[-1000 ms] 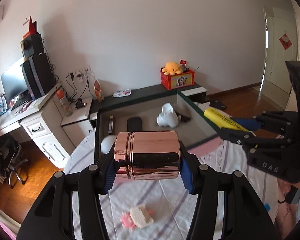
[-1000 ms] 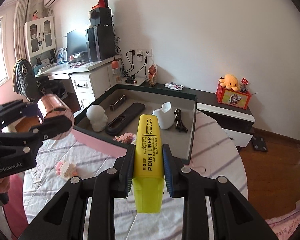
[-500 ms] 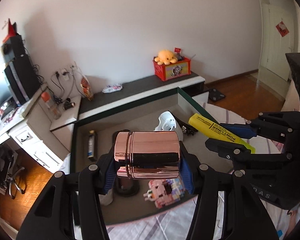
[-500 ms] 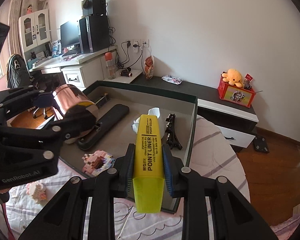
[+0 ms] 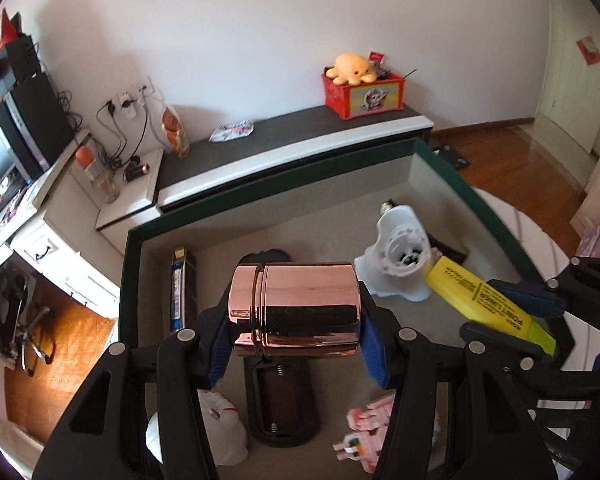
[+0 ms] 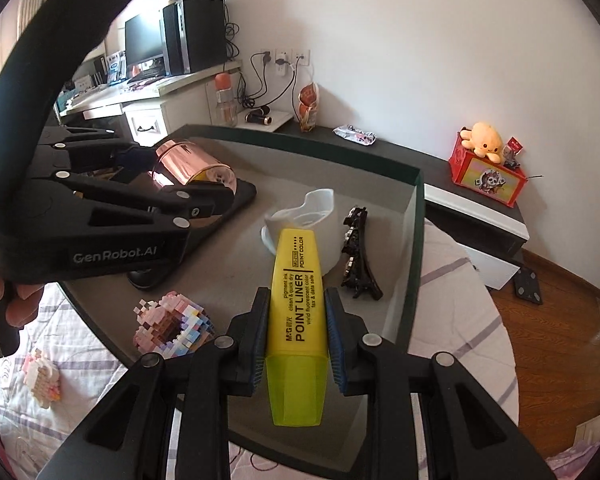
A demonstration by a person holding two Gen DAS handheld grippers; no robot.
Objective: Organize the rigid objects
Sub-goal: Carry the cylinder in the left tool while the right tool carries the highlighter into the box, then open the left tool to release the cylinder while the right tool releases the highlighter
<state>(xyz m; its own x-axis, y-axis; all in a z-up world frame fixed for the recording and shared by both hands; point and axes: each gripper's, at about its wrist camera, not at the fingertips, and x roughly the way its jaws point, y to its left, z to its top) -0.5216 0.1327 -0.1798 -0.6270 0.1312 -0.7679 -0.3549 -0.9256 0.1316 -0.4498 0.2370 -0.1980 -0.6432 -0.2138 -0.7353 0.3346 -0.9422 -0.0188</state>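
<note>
Left wrist view: the left gripper [image 5: 296, 320] clamps a copper canister [image 5: 296, 310] crosswise, long axis spanning both pads, held above the tray [image 5: 132, 240] toward its left wall, over a black remote [image 5: 282, 412]. The right gripper [image 6: 296, 332] pinches a yellow highlighter [image 6: 298, 312], its long axis running along the fingers and pointing at the far wall, tip near a white holder [image 6: 312, 212]. Each object hangs above the tray floor; release probably turns on lowering into bare floor. Only the right wrist view shows the black clip [image 6: 358, 256] just right of the highlighter; only the left shows the battery [image 5: 178, 288] by the left wall.
</note>
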